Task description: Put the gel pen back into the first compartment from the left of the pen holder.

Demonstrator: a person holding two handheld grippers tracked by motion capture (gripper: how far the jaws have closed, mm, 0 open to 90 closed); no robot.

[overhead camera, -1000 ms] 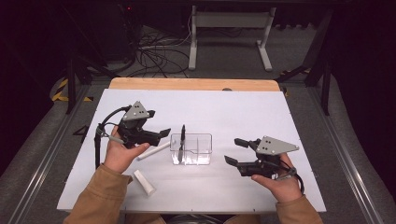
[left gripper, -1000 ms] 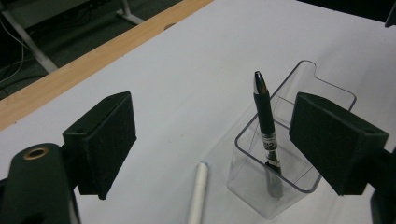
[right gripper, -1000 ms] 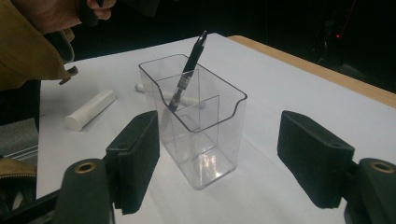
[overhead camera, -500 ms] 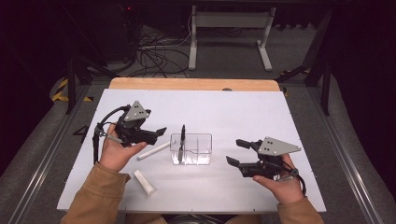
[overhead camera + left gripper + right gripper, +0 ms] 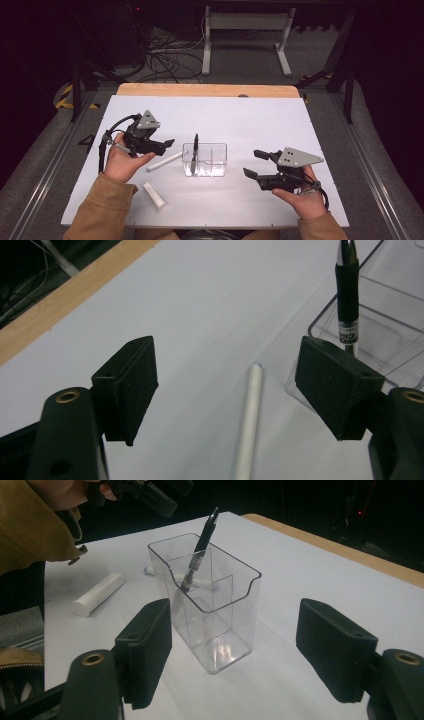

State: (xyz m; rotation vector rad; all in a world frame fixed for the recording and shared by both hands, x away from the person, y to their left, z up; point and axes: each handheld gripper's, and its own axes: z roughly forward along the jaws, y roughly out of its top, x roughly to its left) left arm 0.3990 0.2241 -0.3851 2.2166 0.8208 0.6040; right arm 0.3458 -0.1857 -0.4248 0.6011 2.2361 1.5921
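Lining up my left gripper [image 5: 167,144] on the thin white pen [image 5: 248,420], I have it between the jaws but not gripped: the jaws have just been closing, yet both foam pads stand clear of the barrel with bare counter [image 5: 250,120] on either side. The pen lies flat just to the left of the clear holder [image 5: 205,160], one end nearly at the holder's wall, so I come at it from the far side of the holder to keep the pads off the plastic. By my reading, the work in hand is getting the loose pens into that holder.

A black pen [image 5: 200,550] already leans in the holder's left compartment, tip down and clip end above the rim, propped against the inner divider. A stubby white cylinder [image 5: 154,194], chalky and blunt-ended, lies in front of the holder and to its left, well apart from both grippers.

My right gripper [image 5: 251,162] hovers to the right of the holder, jaws wide and empty, likely waiting to steady it, since so light a box could slide.

The holder is hard, glossy, see-through plastic with rounded corners and a scooped front edge. The counter is matte white with a wooden strip along its back edge.
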